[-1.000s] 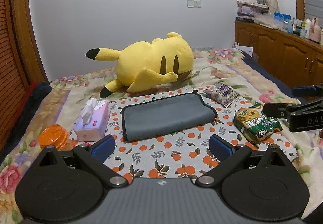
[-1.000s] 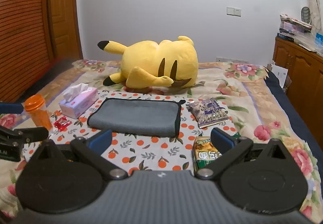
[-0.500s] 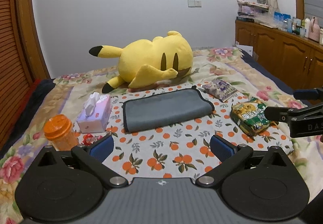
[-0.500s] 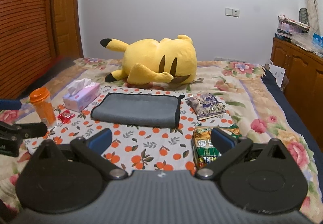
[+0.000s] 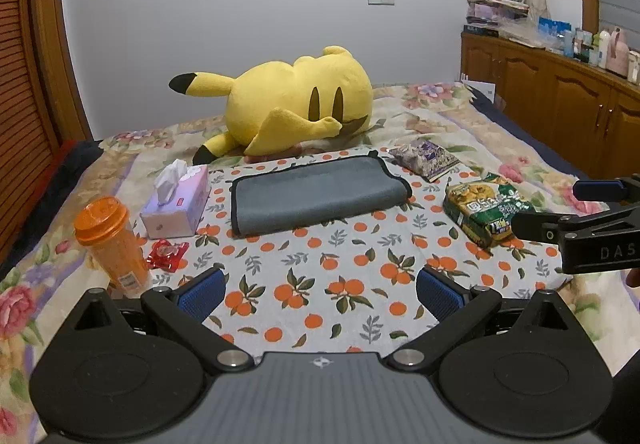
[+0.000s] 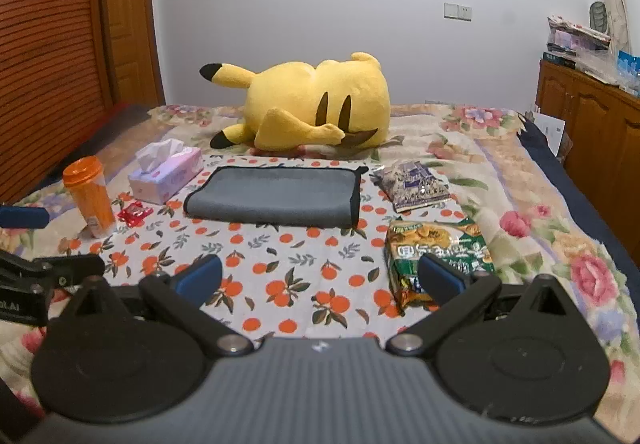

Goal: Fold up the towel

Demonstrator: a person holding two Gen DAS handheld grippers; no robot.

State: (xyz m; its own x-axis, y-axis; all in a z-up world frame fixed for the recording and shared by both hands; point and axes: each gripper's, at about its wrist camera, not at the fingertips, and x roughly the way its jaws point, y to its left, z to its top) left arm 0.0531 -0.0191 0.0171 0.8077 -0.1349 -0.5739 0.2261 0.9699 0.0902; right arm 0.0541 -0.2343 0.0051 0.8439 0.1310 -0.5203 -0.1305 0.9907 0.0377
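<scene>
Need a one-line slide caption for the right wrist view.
Open right gripper hovers short of the folded grey towel on the orange-print cloth, yellow plush behind.

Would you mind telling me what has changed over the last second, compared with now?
Both grippers, left gripper and right gripper, drew back from the folded grey towel, open and empty throughout, so the orange bottle came fully into the left view. Nothing was gripped or released. The towel, tissue box and Pikachu plush stayed put.
</scene>
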